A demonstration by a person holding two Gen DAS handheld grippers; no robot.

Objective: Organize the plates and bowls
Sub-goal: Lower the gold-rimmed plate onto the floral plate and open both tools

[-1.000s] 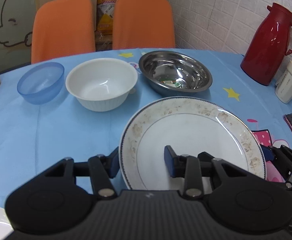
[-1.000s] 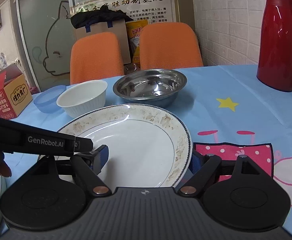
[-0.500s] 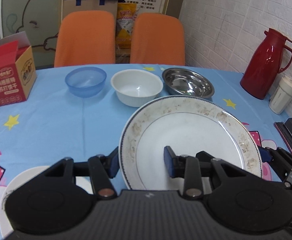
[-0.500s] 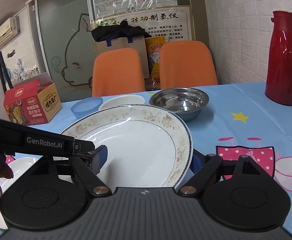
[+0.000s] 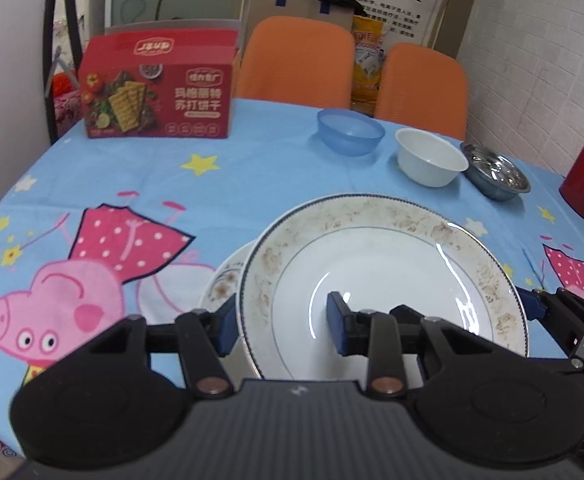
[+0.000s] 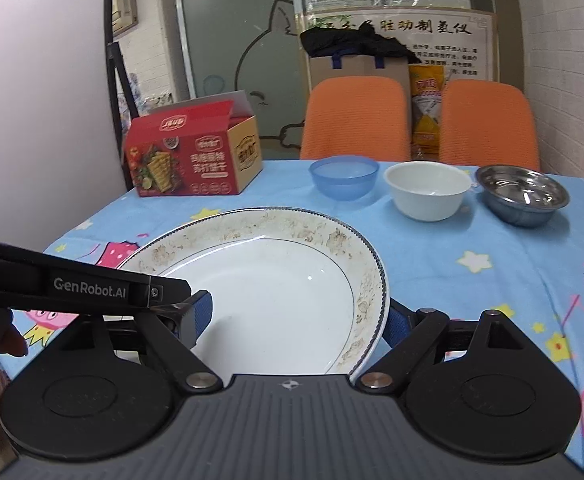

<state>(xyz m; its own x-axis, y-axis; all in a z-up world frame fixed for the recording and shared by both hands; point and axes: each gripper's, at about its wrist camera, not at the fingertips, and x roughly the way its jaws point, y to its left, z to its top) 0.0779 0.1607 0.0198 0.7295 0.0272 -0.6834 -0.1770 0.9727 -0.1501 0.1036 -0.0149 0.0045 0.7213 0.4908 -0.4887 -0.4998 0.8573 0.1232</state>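
While both grippers, left gripper (image 5: pixel 282 326) and right gripper (image 6: pixel 298 320), keep their jaws pinching opposite rims of the large plate (image 5: pixel 384 268), we have carried it leftward. It now hangs over the smaller plate (image 5: pixel 224 280) on the table (image 5: pixel 252 184), ready for stacking.

Large plate (image 5: pixel 384 276): white, worn gold floral rim with thin dark edge line, empty, held tilted above the blue cartoon tablecloth. It partly covers a smaller patterned plate (image 5: pixel 222 284) lying flat on the cloth below its left edge. Three empty bowls in a row at the far side, upright, close together: blue translucent bowl (image 5: pixel 350 131), white bowl (image 5: pixel 430 157), steel bowl (image 5: pixel 496 176).
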